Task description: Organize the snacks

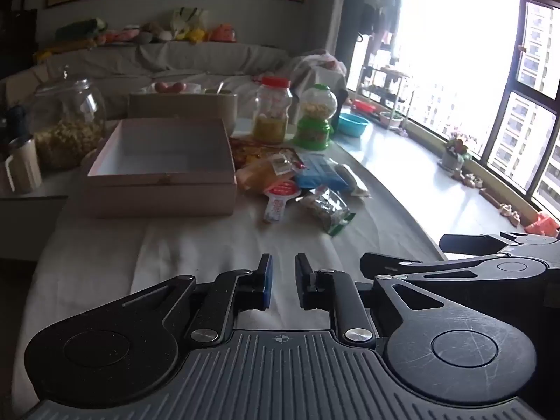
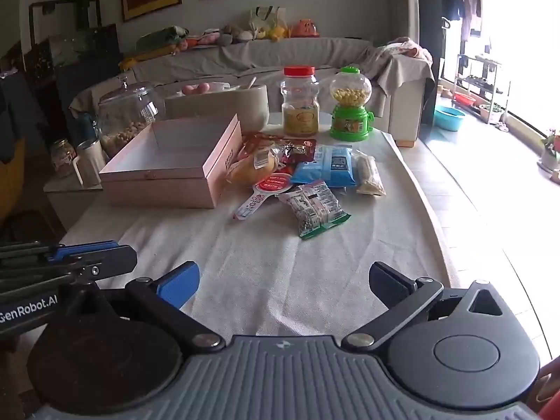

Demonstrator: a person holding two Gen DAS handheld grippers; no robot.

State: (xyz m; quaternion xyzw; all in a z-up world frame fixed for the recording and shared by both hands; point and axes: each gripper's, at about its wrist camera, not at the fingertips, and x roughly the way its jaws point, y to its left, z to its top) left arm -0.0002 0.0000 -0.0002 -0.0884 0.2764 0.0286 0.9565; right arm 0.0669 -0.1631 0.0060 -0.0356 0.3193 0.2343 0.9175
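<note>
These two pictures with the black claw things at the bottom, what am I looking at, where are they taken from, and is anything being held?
Each picture comes from a camera mounted on a hand-held gripper, looking forward along its fingers. A person holds one in each hand. The left gripper is shut and empty; the right gripper is wide open, also empty. Ahead, on a cloth-covered table, sit an empty pink box and a pile of snack packets beside it, with jars behind.
</note>
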